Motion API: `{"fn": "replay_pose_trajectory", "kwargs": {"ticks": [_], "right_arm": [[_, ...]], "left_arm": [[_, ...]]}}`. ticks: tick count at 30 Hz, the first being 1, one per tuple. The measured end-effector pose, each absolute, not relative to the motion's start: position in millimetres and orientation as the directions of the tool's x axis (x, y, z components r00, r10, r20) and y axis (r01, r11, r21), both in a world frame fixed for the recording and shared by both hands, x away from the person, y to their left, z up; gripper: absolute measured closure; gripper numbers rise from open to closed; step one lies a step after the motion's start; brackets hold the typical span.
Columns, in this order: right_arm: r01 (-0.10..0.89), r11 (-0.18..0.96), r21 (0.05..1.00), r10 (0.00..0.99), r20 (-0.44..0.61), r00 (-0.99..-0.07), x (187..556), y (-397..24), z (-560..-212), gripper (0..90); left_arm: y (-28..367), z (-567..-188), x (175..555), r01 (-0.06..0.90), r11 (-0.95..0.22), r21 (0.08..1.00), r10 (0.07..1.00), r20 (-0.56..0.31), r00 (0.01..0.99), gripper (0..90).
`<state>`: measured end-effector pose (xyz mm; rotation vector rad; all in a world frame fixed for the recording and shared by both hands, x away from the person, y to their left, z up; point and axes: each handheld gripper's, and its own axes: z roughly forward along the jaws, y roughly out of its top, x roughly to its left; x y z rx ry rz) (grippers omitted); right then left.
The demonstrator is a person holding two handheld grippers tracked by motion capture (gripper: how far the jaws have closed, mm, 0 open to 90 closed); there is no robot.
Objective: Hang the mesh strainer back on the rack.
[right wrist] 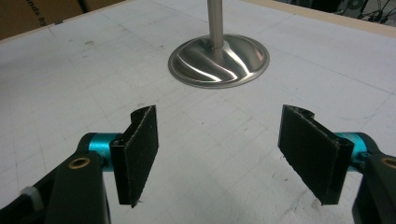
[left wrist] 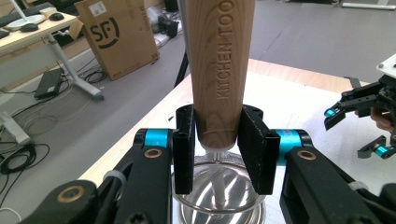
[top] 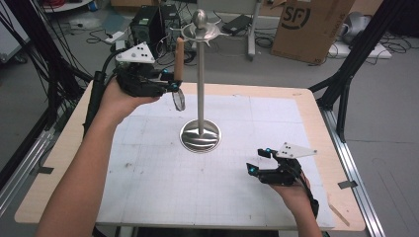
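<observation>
White gridded mat (top: 163,182) on wooden table (top: 59,148); cardboard box (top: 309,24) behind.

We read "KITCHEN TOO…" (cut off) engraved on light wooden utensil handle (left wrist: 219,70); "SF" logo on brown cardboard box (left wrist: 119,35), bkgd floor.

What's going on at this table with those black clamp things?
A person holds a two-jaw gripper in each hand. The left gripper is shut on a wooden-handled kitchen tool, held upright beside the top of a metal hanging stand. The right gripper hangs open near the white table mat, holding nothing.
</observation>
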<state>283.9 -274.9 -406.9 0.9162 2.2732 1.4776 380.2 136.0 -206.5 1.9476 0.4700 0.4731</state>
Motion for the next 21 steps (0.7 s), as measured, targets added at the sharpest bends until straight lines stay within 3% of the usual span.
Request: {"fn": "replay_pose_trajectory", "kwargs": {"ticks": [11, 21], "right_arm": [[0.356, 0.274, 0.893, 0.64, 0.107, -0.761, 283.4, -274.5, -406.3, 28.2], [0.359, 0.279, 0.891, 0.639, 0.107, -0.762, 283.9, -274.1, -407.0, 28.2]], "left_arm": [[135.0, -211.2, 375.6, 0.108, -0.409, 0.906, 0.53, 0.139, 0.837, 53.4], [144.6, -223.3, 370.2, 0.143, -0.364, 0.92, 0.552, 0.09, 0.829, 40.9]]}}
